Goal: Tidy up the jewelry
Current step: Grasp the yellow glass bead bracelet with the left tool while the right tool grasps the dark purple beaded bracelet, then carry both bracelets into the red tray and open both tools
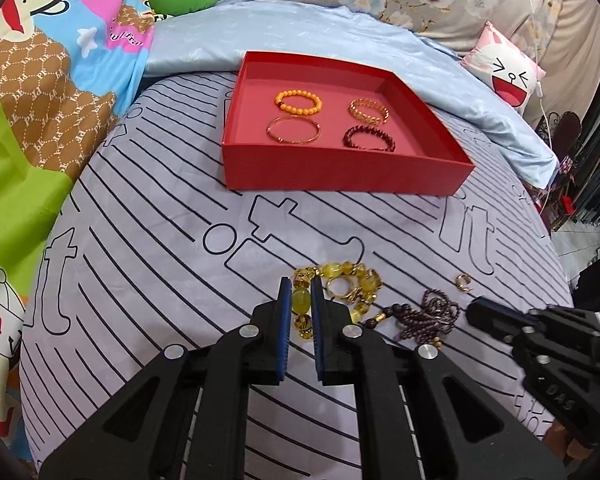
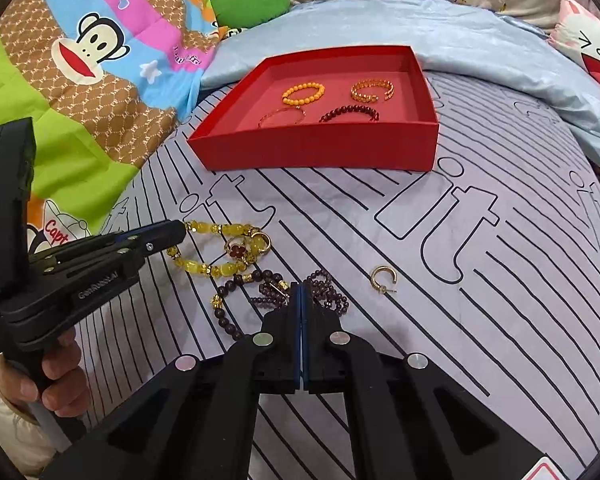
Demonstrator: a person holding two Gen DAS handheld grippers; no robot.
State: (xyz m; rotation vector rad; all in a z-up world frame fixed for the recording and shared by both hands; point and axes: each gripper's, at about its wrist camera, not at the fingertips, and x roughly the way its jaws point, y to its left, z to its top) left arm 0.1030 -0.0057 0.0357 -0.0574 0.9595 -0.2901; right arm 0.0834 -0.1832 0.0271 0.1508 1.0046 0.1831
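Note:
A yellow bead bracelet (image 1: 342, 280) (image 2: 212, 266) lies on the striped sheet, and my left gripper (image 1: 301, 285) (image 2: 182, 232) is shut on one of its beads. Beside it lie a dark bead bracelet (image 2: 228, 322) and a tangled purple bead strand (image 1: 436, 308) (image 2: 328, 294). My right gripper (image 2: 302, 286) (image 1: 474, 311) is shut, pads together, with its tips in the purple strand. Whether it pinches a thread I cannot tell. A red-flower ring (image 2: 236, 250) and a gold ring (image 2: 263, 240) rest on the yellow bracelet.
A gold hoop earring (image 2: 384, 278) (image 1: 464, 282) lies alone to the right of the pile. Farther back stands a red box (image 1: 340, 168) (image 2: 320, 148) with several bracelets inside. Cartoon blankets, a blue quilt and pillows ring the bed. A hand (image 2: 60, 376) holds the left gripper's handle.

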